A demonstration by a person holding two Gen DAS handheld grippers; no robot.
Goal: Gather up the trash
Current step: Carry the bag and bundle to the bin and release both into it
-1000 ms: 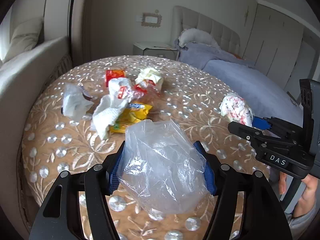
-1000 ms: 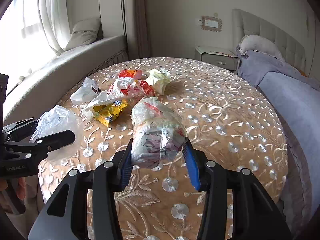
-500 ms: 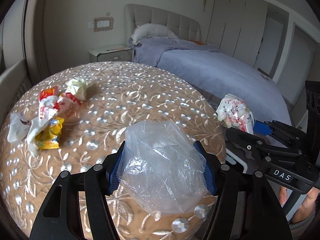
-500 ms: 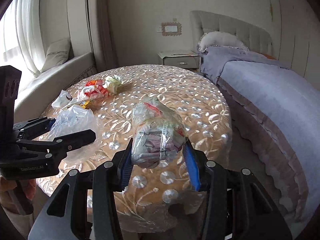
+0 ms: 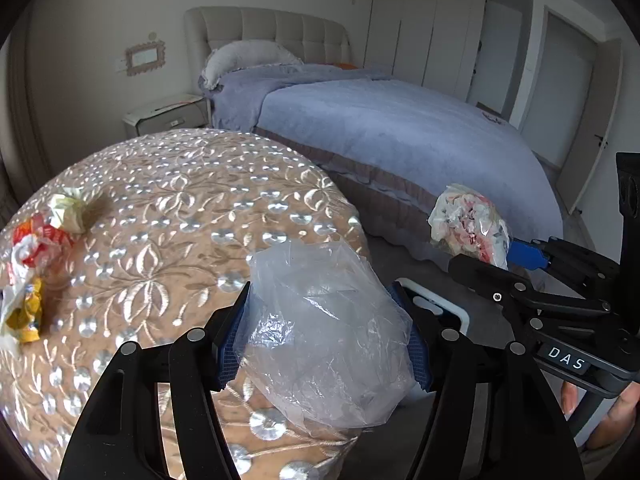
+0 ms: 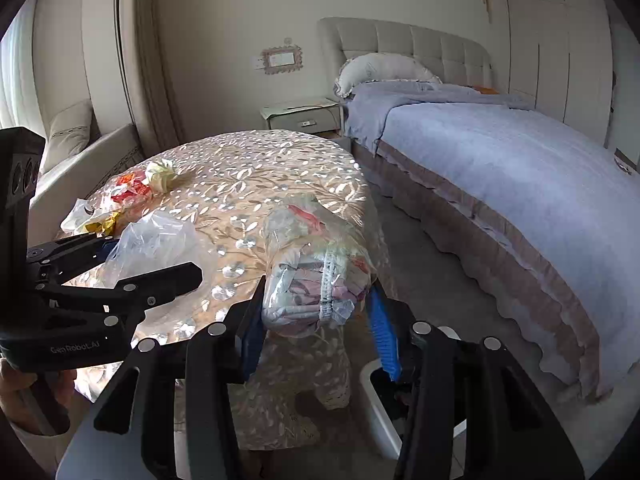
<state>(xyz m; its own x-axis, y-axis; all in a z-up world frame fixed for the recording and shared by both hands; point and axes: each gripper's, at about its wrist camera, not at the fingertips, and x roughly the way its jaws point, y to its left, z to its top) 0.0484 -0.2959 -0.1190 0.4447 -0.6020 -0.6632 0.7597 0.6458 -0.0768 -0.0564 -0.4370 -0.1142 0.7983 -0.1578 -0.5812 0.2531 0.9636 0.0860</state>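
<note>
My left gripper (image 5: pixel 322 340) is shut on a crumpled clear plastic bag (image 5: pixel 324 332), held over the round table's right edge; it also shows in the right wrist view (image 6: pixel 156 244). My right gripper (image 6: pixel 316 316) is shut on a clear bag stuffed with wrappers (image 6: pixel 316 268), held past the table edge; this bag shows in the left wrist view (image 5: pixel 468 224). A white bin (image 6: pixel 380 412) stands on the floor below, its rim also showing in the left wrist view (image 5: pixel 436 304). Several wrappers (image 5: pixel 28 264) and a pale crumpled paper (image 5: pixel 68 212) lie on the table's far left.
The round table (image 5: pixel 172 208) has a beige embroidered cloth. A bed with a lilac cover (image 5: pixel 400 128) stands to the right, a nightstand (image 5: pixel 168 114) behind the table. A sofa (image 6: pixel 68 152) runs along the left. Grey floor (image 6: pixel 448 288) lies between table and bed.
Both grippers have swung right, from over the table toward its right edge and the floor by the bed. Each keeps hold of its bag. The white bin has come into view.
</note>
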